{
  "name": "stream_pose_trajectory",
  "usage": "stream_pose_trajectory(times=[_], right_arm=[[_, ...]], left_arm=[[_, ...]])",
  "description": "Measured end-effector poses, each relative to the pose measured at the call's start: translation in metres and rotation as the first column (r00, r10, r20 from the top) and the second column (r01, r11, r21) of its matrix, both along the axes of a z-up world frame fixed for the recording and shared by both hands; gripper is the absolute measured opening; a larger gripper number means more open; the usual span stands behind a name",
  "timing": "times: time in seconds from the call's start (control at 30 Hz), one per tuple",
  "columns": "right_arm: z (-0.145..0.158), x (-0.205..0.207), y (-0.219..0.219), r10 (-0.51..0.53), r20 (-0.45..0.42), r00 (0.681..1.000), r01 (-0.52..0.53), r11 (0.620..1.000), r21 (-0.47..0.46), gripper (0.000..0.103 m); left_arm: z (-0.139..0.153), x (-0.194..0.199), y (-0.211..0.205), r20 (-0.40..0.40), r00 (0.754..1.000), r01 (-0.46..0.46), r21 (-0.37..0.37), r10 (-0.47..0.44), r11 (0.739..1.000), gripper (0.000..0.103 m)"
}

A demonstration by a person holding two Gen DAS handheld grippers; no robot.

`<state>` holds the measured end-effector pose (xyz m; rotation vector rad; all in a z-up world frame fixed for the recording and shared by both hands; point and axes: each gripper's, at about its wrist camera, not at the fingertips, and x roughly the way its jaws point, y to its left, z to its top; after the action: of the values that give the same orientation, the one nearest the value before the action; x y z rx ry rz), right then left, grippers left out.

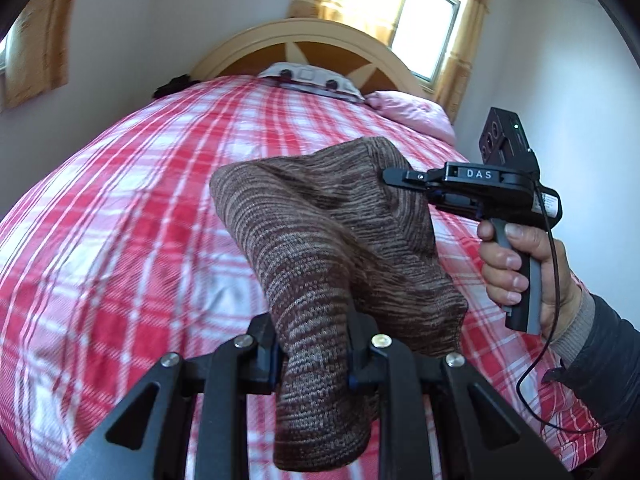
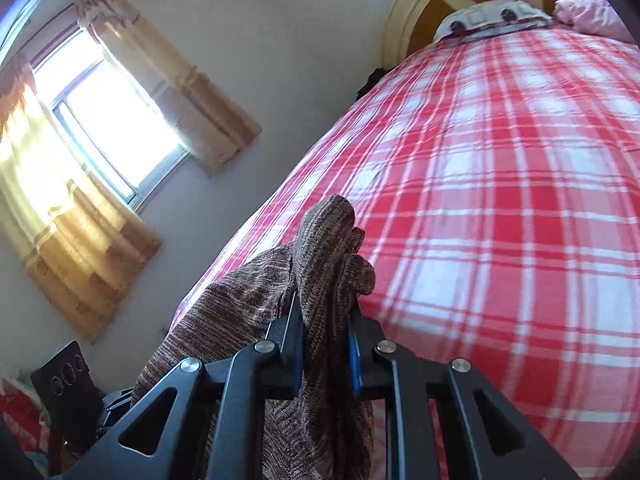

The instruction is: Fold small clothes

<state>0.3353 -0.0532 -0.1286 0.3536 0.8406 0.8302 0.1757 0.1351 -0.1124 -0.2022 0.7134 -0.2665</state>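
A brown striped knit garment hangs in the air above a bed with a red and white checked cover. My left gripper is shut on one bunched end of it at the bottom of the left wrist view. My right gripper, held by a hand, is shut on the far corner at the right. In the right wrist view the right gripper pinches a thick fold of the garment, which drapes down to the left over the checked cover.
A wooden headboard stands at the far end, with a grey pillow and a pink pillow below it. Curtained window on the wall beside the bed. A cable hangs from the right gripper's handle.
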Motion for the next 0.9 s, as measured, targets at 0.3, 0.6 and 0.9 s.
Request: stream_pose_trajectory(times=[0.3, 0.6, 0.9], right_arm=[[-0.028, 0.007, 0.045, 0.039, -0.045, 0.998, -0.04, 0.999, -0.021, 0.017], [-0.051, 0.018, 0.059, 0.031, -0.084, 0.996, -0.036, 0.998, -0.058, 0.017], [-0.063, 0.015, 0.046, 0.01, -0.123, 0.992, -0.023, 0.994, -0.103, 0.035]], left_arm=[[-0.03, -0.007, 0.037, -0.074, 0.996, -0.063, -0.056, 0.059, 0.996, 0.024], [-0.049, -0.013, 0.043, -0.095, 0.993, -0.075, -0.046, 0.071, 0.996, 0.027], [-0.033, -0.028, 0.049, -0.042, 0.989, -0.142, -0.003, 0.141, 0.99, 0.046]])
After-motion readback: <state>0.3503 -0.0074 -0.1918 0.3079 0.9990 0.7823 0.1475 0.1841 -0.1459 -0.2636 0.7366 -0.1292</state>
